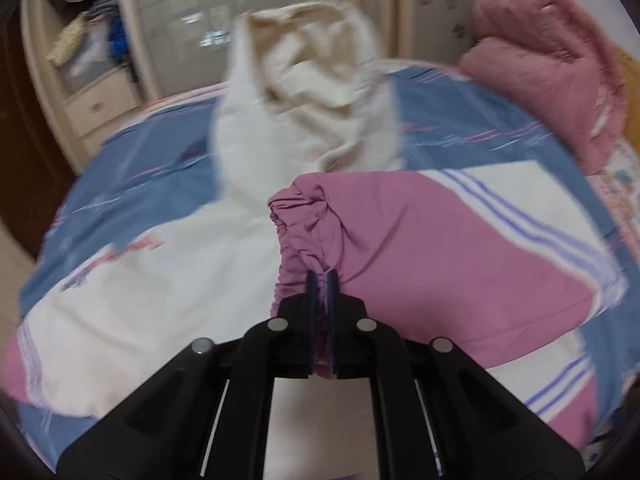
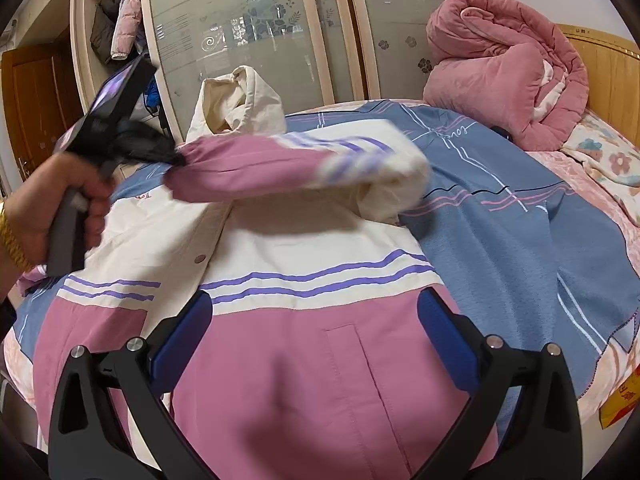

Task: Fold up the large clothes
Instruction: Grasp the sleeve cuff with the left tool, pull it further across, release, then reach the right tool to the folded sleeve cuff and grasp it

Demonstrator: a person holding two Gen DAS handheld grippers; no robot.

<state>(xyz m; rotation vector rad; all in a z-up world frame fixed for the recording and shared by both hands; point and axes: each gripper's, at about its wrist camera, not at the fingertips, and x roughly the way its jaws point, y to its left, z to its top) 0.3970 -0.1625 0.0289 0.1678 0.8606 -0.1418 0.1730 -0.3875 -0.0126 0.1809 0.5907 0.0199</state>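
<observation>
Currently the left gripper (image 1: pixel 321 280) is clamping the gathered pink cuff of the pink, cream and purple-striped padded jacket (image 2: pixel 304 352), holding that sleeve (image 2: pixel 288 168) lifted above the jacket's body. Right gripper (image 2: pixel 314 336) is hovering wide open over the pink hem on the blue bedspread (image 2: pixel 520 240).

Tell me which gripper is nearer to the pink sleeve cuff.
Left. The left gripper is shut on the pink sleeve cuff, holding the sleeve up across the jacket. The right gripper is open over the jacket's pink lower front, well apart from the cuff.
</observation>
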